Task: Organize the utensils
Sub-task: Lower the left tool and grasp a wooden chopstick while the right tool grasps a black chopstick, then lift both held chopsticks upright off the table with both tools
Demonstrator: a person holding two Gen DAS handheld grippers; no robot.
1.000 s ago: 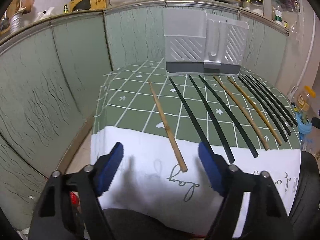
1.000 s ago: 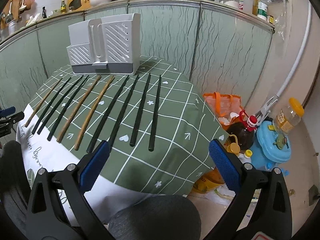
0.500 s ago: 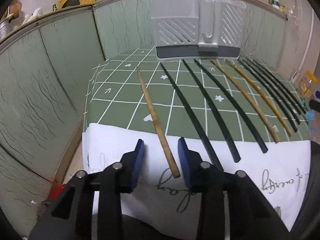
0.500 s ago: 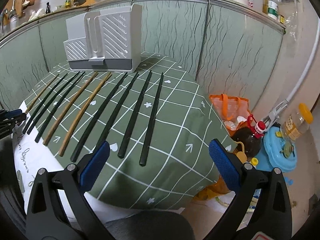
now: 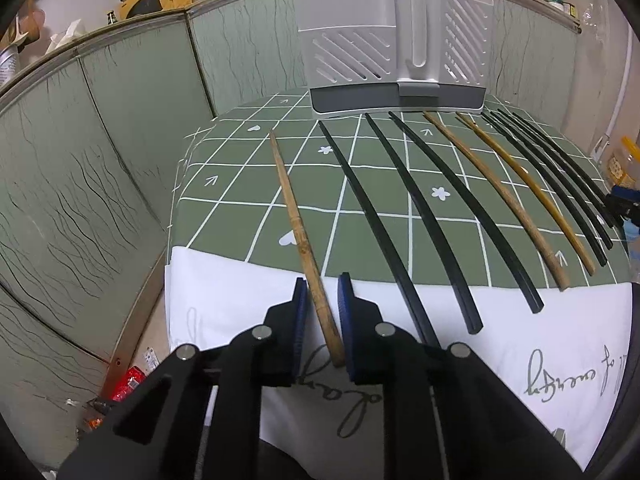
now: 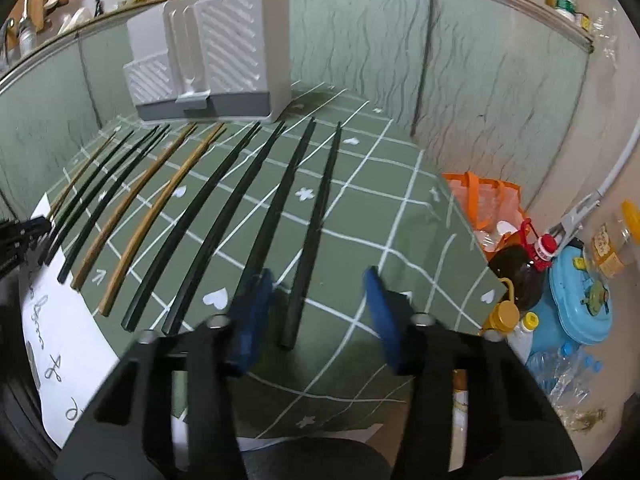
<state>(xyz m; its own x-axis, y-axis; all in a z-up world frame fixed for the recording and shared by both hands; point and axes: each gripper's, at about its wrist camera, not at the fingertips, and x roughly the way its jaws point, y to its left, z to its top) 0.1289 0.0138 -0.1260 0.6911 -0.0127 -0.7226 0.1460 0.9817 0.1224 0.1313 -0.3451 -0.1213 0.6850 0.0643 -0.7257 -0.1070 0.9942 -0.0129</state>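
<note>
Since a second ago both grippers have dropped toward the chopsticks laid out before the grey utensil holder (image 5: 394, 52). The left gripper (image 5: 322, 300) is closing around the outermost wooden chopstick (image 5: 298, 236), pads not quite pressing. The right gripper (image 6: 316, 300) is closing around the outermost black chopstick (image 6: 316, 224), untouched; both lifts look imminent.

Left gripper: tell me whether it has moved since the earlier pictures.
Yes. The left gripper has come forward and down toward the holder, which now looms larger. Its jaws are closing, and the end of the leftmost wooden chopstick now lies between them.
</note>
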